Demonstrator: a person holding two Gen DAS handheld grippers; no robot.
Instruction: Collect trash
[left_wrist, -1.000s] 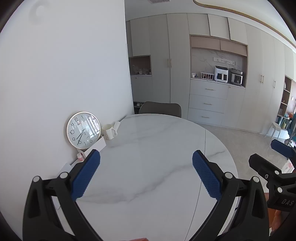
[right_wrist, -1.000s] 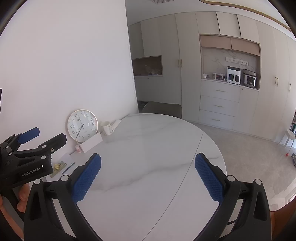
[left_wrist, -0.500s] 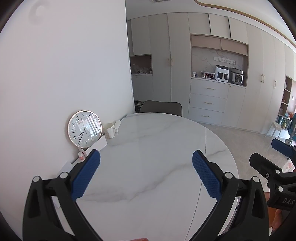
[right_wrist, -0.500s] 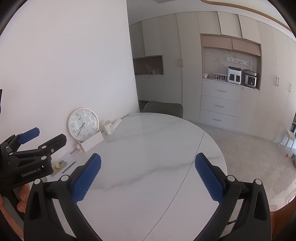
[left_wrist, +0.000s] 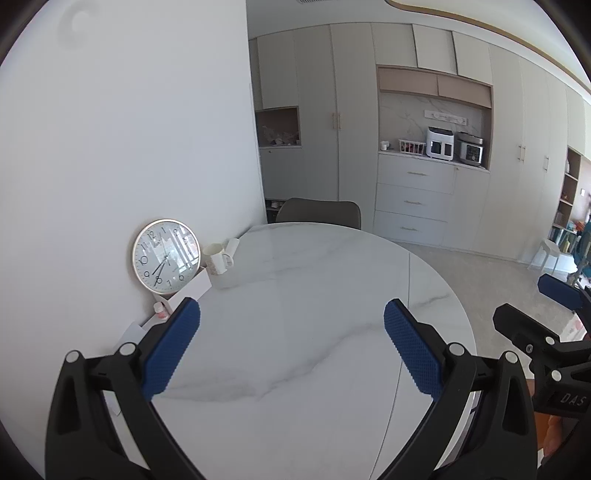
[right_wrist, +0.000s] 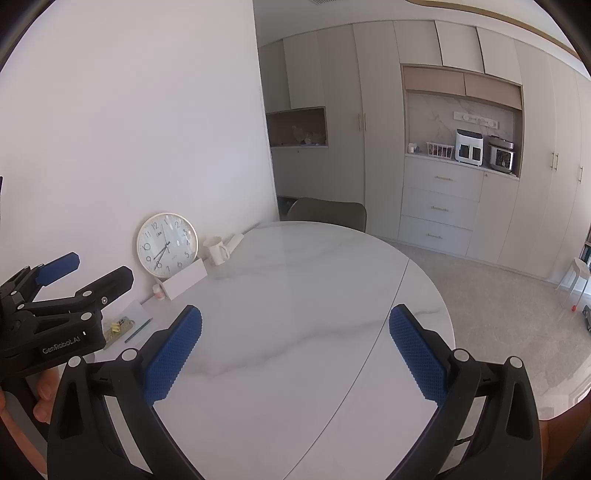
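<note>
You've got both claws spread wide with nothing in them, left claw (left_wrist: 291, 332) and right claw (right_wrist: 295, 339) hovering side by side over the marble counter (right_wrist: 295, 295). The small yellowish scrap (right_wrist: 117, 328) sits on white paper ahead-left of your right claw, just beyond the left claw's body, with a pen (right_wrist: 138, 330) beside it. The clock (left_wrist: 166, 254) and mug (left_wrist: 216, 258) are further ahead-left.
</note>
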